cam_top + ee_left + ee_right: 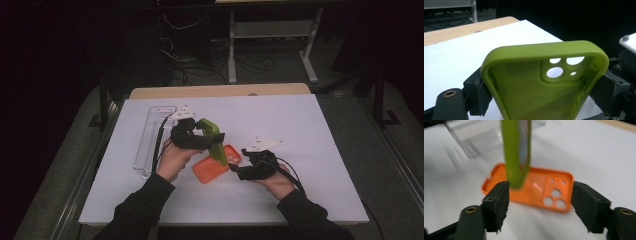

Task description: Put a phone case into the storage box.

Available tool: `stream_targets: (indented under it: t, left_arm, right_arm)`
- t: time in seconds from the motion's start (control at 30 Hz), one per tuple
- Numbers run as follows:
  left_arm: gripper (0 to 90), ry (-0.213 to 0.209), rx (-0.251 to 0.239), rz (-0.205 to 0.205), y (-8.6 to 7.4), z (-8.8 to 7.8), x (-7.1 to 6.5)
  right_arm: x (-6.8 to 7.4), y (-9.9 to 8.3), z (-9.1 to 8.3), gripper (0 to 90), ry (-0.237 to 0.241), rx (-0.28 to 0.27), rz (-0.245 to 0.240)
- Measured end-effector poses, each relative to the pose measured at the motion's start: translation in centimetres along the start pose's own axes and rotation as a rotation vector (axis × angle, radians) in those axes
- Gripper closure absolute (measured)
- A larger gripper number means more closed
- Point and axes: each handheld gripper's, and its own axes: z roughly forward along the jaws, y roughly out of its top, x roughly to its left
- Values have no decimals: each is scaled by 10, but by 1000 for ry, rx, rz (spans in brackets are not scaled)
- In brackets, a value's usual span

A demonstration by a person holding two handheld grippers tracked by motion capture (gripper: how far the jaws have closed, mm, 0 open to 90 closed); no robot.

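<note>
Green phone case (pixel 529 87) is standing clenched in your left tongs (pixel 200 137); right tongs (pixel 540 202) are hanging released, so tilting risks toppling it onto the orange case (pixel 215 165).

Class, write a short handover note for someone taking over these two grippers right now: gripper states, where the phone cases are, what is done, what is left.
Left gripper: shut on the green case, gripping its two long edges and holding it upright.
Right gripper: open, nothing between the jaws, beside the orange case.
Orange case lies flat, open side up, on the white table; the green case's lower end stands over it.
Clear tray sits at the table's left.
Left, probably: set down or place the green case.
</note>
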Motion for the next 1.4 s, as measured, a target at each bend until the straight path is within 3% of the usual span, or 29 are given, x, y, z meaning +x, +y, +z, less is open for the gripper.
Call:
stream_targets:
  t: [0.2,0.37,0.53,0.9,1.07,1.4]
  left_arm:
    - [156,57,-17,33,8,-8,7]
    - [155,90,-22,45,17,-13,16]
    - [155,136,-20,57,26,-19,26]
    - [154,239,-42,69,51,-37,48]
    - [154,309,-61,71,66,-46,61]
    - [154,447,-102,45,83,-55,85]
  right_arm:
    - [-14,-11,-14,129,-8,7,16]
    - [-25,-29,-26,79,-41,28,21]
    - [-33,-43,-34,19,-45,25,18]
    - [-40,-60,-43,0,-67,49,-2]
    - [-44,-65,-45,0,-78,54,18]
    - [-43,-65,-42,0,-77,54,-3]
